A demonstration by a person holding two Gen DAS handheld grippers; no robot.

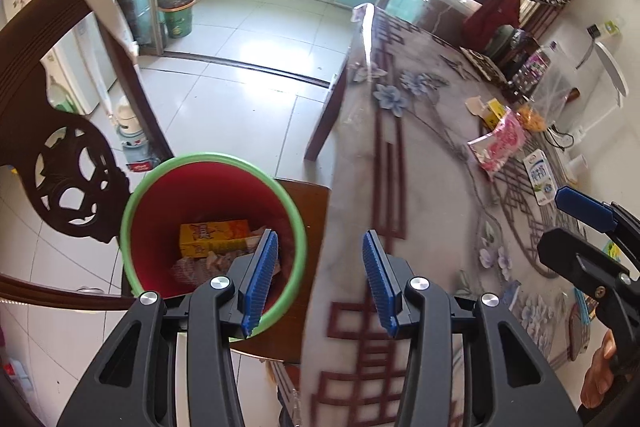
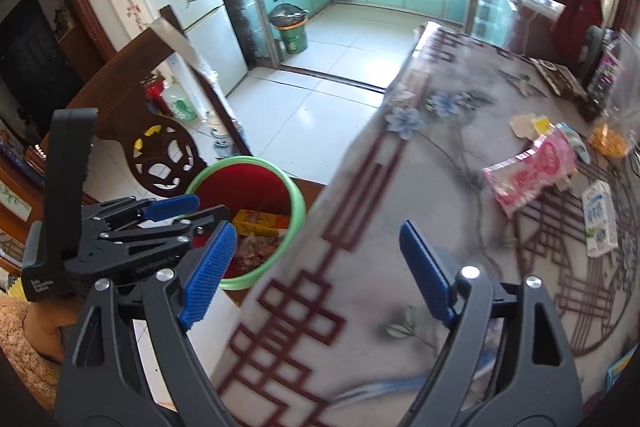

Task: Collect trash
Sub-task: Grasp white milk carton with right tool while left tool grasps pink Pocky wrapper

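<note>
Both jaws parted and empty: left gripper (image 1: 320, 275) narrower, right gripper (image 2: 316, 275) wide. Pink wrapper (image 2: 532, 171) near table's (image 2: 360, 307) far edge. Best approached low, pinched mid-wrapper, carried over red bin (image 1: 160, 227).

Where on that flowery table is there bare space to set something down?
The near half of the table, from its left edge to the pink wrapper, is bare. The far right is crowded: pink wrapper, milk carton, torn yellow box.

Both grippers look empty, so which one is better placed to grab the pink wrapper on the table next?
Probably the right hand-held gripper: open and empty, it is over the table facing the pink wrapper. The left hand-held gripper, also empty, sits by the bin, farther away.
</note>
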